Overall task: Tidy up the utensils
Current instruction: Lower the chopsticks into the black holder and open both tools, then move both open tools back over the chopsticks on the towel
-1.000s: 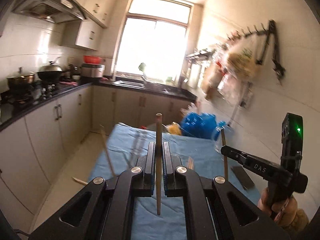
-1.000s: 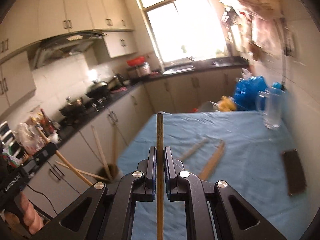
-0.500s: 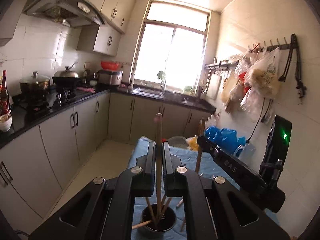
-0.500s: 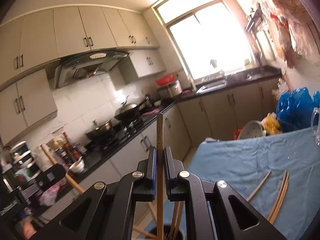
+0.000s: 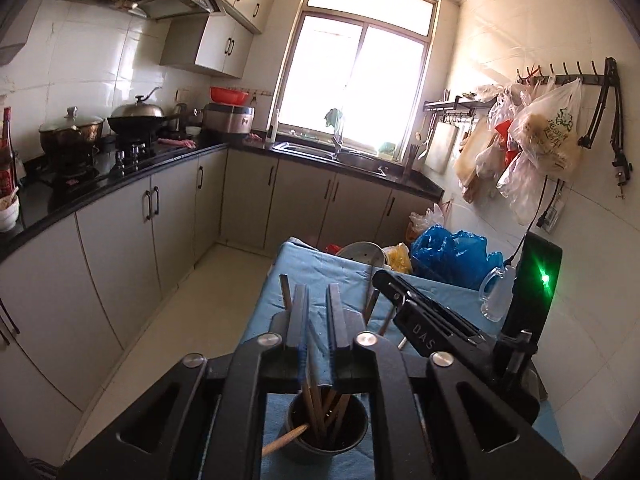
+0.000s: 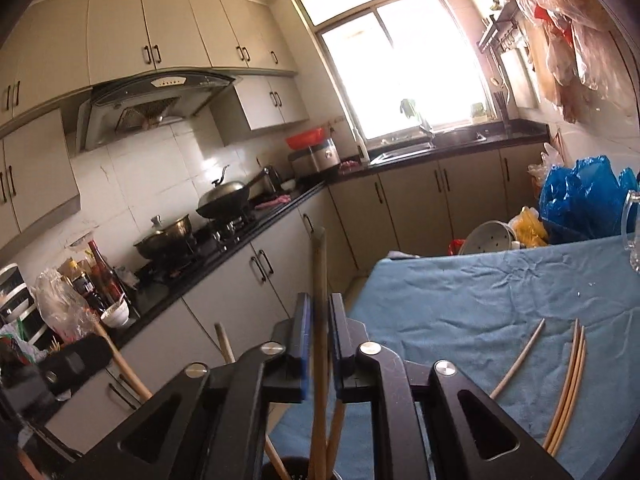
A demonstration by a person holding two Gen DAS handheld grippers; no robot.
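Directly under both grippers stands the dark cup point(image 5: 328, 424), already bristling with chopsticks. The left gripper point(image 5: 318, 320) has just been opening and its jaws stand parted with nothing between them. The right gripper point(image 6: 319, 328) has also just been opening; an upright chopstick point(image 6: 319, 280) stands loose between its pads, its lower end dropping toward the cup (the release looks done). Farther out on the blue cloth point(image 6: 460, 300), the loose chopsticks point(image 6: 570, 384) lie lengthwise, nearer the right gripper.
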